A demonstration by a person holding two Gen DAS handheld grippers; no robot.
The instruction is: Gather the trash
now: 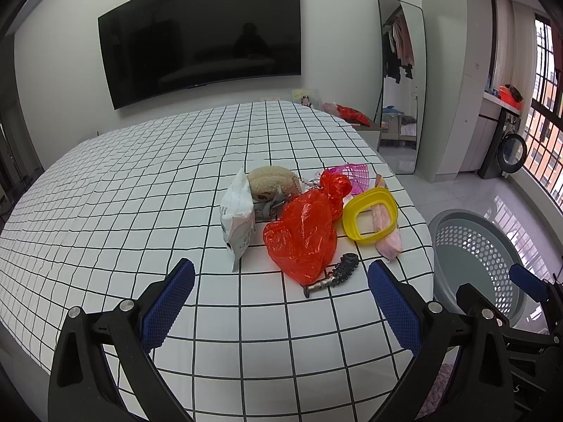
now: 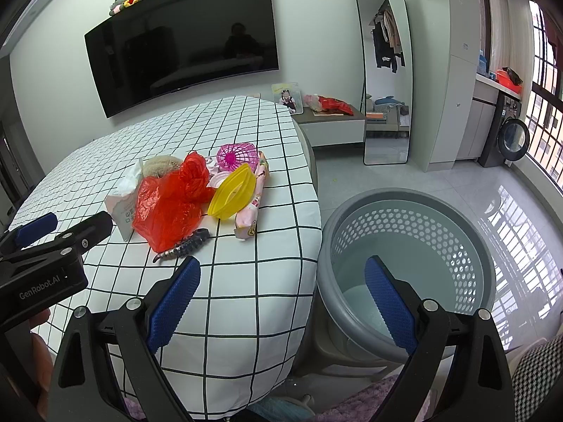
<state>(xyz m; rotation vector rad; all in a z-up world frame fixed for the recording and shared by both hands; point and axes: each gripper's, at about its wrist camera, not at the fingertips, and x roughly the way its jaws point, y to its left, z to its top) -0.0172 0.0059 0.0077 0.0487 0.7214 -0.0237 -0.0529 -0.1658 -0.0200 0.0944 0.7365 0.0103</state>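
A pile lies on the checked bed (image 1: 140,183): a crumpled red plastic bag (image 1: 302,232) (image 2: 169,204), a white pouch (image 1: 239,214) (image 2: 123,207), a beige plush (image 1: 272,183), a yellow plastic ring (image 1: 369,216) (image 2: 234,191), a pink wrapper (image 1: 387,239) (image 2: 251,211), a pink mesh piece (image 1: 353,174) (image 2: 235,156) and a dark spiky toy (image 1: 334,274) (image 2: 184,244). My left gripper (image 1: 281,299) is open, just short of the red bag. My right gripper (image 2: 283,299) is open over the bed's edge beside the grey basket (image 2: 404,256) (image 1: 471,253).
The bed's right edge drops to a glossy tiled floor (image 2: 440,176). A standing mirror (image 2: 385,74) and a low side table (image 2: 334,123) stand by the far wall under a wall TV (image 1: 200,35). A washing machine (image 2: 510,137) sits near the barred window.
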